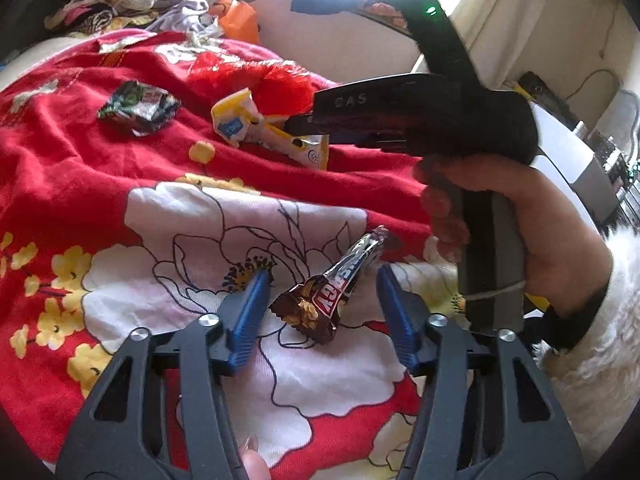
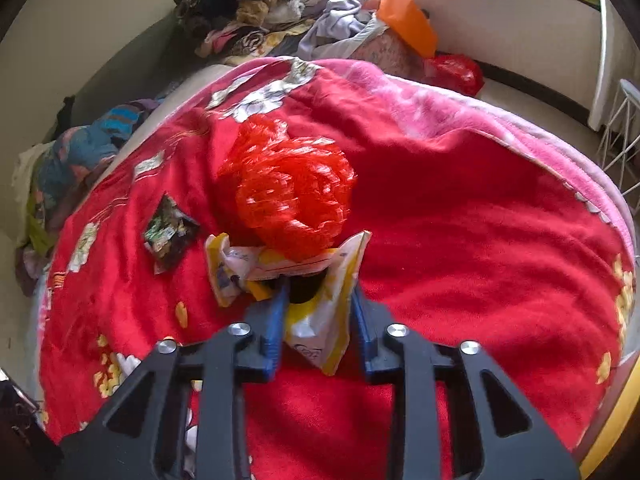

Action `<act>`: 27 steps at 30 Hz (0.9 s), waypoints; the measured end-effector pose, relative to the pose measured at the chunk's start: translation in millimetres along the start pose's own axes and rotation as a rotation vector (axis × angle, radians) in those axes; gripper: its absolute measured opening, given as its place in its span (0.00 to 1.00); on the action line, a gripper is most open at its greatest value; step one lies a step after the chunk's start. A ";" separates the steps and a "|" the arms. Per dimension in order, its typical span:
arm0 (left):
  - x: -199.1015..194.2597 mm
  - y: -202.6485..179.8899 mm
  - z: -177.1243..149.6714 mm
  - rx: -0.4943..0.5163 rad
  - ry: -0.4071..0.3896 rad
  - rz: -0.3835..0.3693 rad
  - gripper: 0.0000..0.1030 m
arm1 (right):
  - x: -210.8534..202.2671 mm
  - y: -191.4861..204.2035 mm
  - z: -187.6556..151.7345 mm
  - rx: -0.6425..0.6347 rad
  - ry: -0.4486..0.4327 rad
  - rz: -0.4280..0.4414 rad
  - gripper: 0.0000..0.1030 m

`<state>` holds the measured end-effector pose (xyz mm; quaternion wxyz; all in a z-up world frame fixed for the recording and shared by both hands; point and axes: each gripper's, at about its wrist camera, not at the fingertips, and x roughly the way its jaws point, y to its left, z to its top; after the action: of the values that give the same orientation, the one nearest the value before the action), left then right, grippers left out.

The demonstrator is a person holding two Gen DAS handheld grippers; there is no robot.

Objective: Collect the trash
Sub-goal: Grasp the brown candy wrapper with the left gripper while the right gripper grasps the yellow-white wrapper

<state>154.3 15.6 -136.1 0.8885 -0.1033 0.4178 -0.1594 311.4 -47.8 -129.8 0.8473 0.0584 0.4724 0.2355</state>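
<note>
A brown snack-bar wrapper lies on the bed's red flowered blanket, between the blue fingers of the left hand-held gripper. Its long axis runs from the torn, flared end nearest the camera up and to the right to a narrow twisted end. The fingers stand part open on either side of it, each a little clear of the foil, so nothing is gripped.

The right hand-held gripper points down at a yellow and white wrapper that lies crumpled on the same blanket. This wrapper's long axis runs roughly along the fingers, away from the camera, and its far end spreads out to the left in folds. The blue pads are narrowly apart and appear to press both sides of it. In the left wrist view the same gripper reaches in from the right, held in a hand with a white fleecy sleeve.

Just beyond the yellow wrapper sits a crumpled red plastic bag, touching its far end. A dark green foil packet lies to the left, apart from both.

The blanket covers a bed. Heaped clothes line the pale wall behind it, with an orange bag near them and bright window light above.
</note>
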 end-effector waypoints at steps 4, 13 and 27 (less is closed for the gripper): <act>3.9 -2.8 -1.9 0.020 0.010 0.001 0.38 | -10.7 6.5 -7.1 -0.063 -0.017 -0.005 0.11; 3.1 -3.8 -6.2 0.034 0.026 -0.002 0.25 | -54.0 12.9 -28.2 -0.091 -0.099 -0.007 0.08; -8.3 -1.7 -15.8 -0.021 0.027 0.007 0.15 | -103.9 3.0 -77.3 -0.037 -0.183 -0.018 0.08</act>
<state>136.7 16.3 -139.6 0.8823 -0.1089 0.4316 -0.1531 200.4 -101.9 -90.9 0.8901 0.0595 0.3888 0.2302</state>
